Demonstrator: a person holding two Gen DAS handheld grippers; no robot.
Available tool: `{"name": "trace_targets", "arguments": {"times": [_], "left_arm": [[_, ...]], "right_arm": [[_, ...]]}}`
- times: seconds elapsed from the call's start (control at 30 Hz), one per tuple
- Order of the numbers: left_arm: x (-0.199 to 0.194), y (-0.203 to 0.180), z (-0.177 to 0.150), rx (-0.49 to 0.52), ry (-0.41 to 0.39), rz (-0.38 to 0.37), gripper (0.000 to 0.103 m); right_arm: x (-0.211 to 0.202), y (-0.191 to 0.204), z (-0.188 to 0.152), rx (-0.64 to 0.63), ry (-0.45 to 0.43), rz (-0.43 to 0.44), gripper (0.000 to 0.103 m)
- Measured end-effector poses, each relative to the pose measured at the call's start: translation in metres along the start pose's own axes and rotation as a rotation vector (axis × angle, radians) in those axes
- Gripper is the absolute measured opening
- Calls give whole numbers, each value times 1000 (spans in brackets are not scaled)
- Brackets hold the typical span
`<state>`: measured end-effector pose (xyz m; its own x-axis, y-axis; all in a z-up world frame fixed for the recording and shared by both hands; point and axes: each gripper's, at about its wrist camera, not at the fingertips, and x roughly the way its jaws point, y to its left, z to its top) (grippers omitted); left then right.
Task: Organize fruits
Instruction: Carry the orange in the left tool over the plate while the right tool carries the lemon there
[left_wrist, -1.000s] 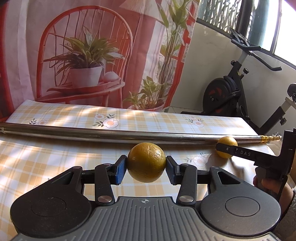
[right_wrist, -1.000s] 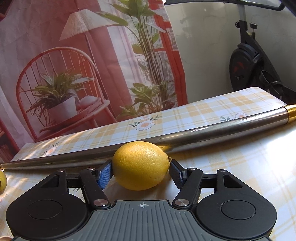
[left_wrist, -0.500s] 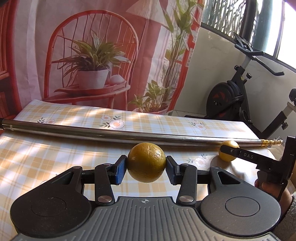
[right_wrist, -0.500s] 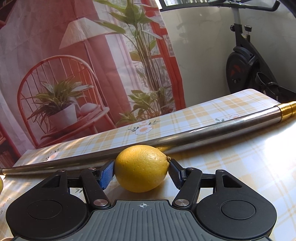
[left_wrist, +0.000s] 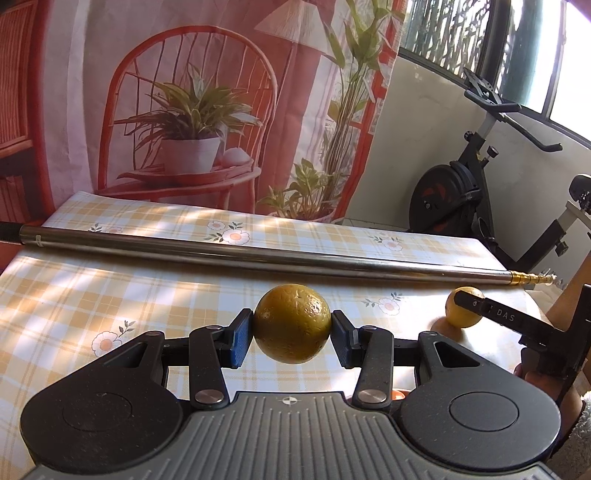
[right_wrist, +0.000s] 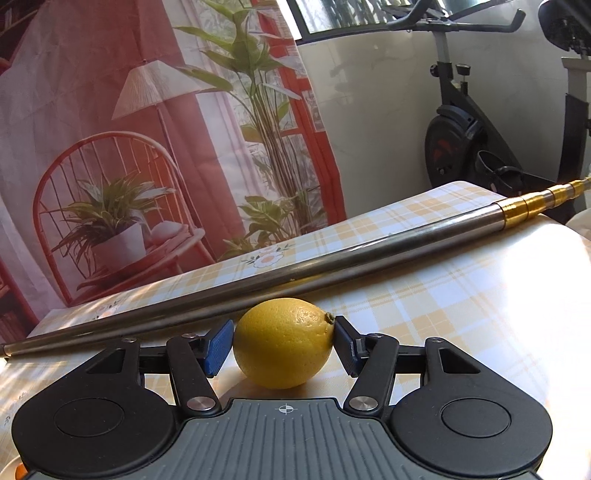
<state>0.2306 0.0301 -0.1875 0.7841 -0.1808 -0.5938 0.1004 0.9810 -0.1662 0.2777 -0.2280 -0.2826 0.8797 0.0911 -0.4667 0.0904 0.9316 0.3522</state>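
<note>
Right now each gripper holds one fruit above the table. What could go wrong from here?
The left gripper pinches the round orange only at two small side spots, so it may slip or roll out. The lemon in the right gripper is held near its stem tip. A dropped fruit could roll against the metal pole or off the table.

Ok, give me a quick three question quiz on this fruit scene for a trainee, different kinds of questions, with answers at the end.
1. True or false: the left gripper is empty.
2. The right gripper is shut on: A) the metal pole, B) the yellow lemon, C) nothing.
3. Fill in: the pole lies across the checked ____.

Key: 1 false, it grips the brownish orange. 2 B. 3 tablecloth.
</note>
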Motion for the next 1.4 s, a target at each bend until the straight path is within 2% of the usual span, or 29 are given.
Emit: {"name": "trace_targets", "arguments": {"times": [0.5, 0.83, 1.13, 1.4], "left_arm": [[-39, -12, -26, 35, 9, -53, 47], [-62, -17, -52, 79, 43, -94, 47], [-76, -19, -66, 102, 57, -111, 47], [-80, -23, -74, 103, 80, -123, 47]], "right_arm": [[-87, 15, -19, 14, 12, 31, 55], [-138, 48, -26, -20, -4, 119, 55], [-163, 75, -33, -49, 7, 194, 55], [-176, 90, -41, -76, 22, 223, 54]]}}
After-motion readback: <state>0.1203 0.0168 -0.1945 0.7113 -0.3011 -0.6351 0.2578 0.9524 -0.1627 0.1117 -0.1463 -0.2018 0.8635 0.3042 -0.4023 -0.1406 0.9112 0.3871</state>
